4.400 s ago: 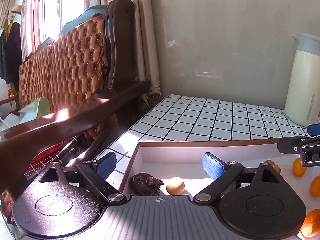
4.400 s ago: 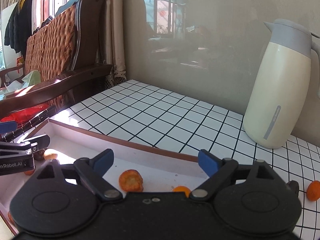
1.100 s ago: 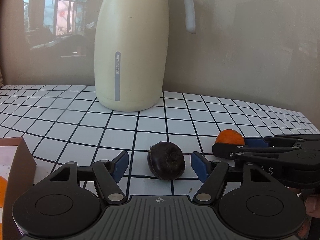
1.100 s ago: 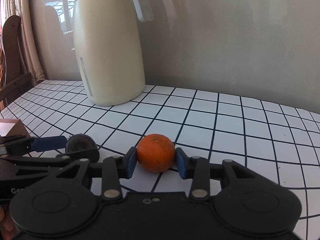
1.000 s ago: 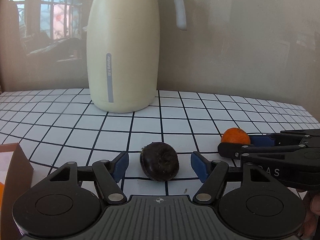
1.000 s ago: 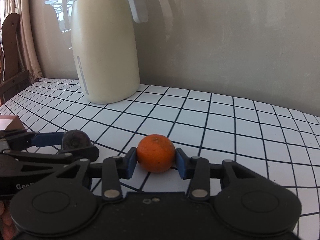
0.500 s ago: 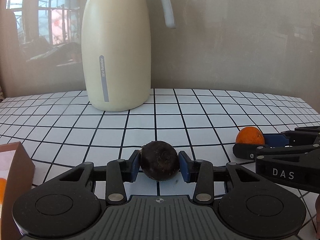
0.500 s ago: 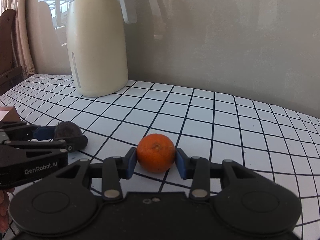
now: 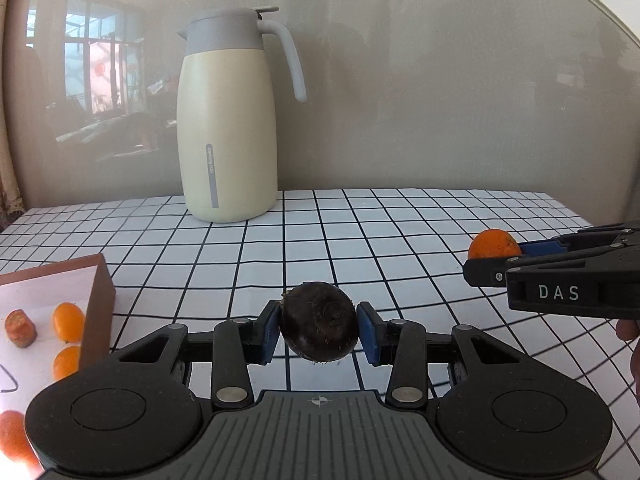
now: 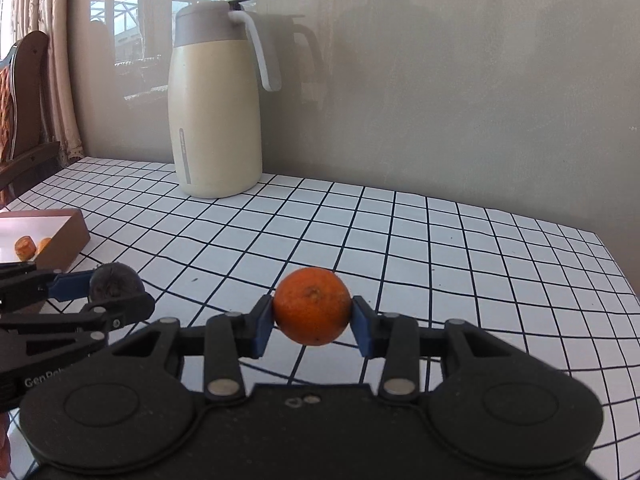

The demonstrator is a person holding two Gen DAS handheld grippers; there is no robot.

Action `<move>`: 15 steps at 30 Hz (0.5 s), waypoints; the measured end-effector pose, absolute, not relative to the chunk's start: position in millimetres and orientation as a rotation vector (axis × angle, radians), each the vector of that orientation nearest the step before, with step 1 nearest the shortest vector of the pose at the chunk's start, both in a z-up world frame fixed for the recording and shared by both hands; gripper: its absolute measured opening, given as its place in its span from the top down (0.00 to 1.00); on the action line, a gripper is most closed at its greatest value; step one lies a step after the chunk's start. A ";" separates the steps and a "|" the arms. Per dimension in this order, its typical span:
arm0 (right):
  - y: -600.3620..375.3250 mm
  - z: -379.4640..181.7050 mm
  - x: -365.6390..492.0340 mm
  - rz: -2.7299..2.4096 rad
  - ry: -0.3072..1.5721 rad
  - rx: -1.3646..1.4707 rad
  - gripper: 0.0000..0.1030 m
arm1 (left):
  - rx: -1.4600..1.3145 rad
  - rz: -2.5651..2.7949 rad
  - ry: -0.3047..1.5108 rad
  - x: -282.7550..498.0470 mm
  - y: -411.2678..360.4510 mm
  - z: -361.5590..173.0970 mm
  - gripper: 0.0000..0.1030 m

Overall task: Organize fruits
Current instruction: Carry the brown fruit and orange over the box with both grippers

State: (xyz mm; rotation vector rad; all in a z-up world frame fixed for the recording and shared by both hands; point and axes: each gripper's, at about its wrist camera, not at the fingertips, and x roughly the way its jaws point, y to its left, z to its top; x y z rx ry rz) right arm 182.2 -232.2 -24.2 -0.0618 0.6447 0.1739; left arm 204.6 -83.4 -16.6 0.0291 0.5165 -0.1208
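Where legible, "DAS" on right claw

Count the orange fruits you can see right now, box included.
4, maybe more. One orange is clamped in the right gripper. Three small oranges lie in the box: and. The left gripper's body hides part of the box.

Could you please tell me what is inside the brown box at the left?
The brown box holds small orange fruits and a cut orange chunk on its white floor; the left gripper covers the rest.
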 end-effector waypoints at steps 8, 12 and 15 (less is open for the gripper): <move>-209.5 -15.1 131.0 0.217 0.646 -0.089 0.68 | 0.047 -0.107 0.475 149.2 -60.1 2.1 0.60; -195.9 -6.0 113.1 0.242 0.629 -0.093 0.68 | 0.059 -0.088 0.465 128.1 -41.7 6.7 0.60; -182.9 -1.0 104.6 0.268 0.617 -0.090 0.68 | 0.061 -0.055 0.462 113.2 -22.1 9.1 0.60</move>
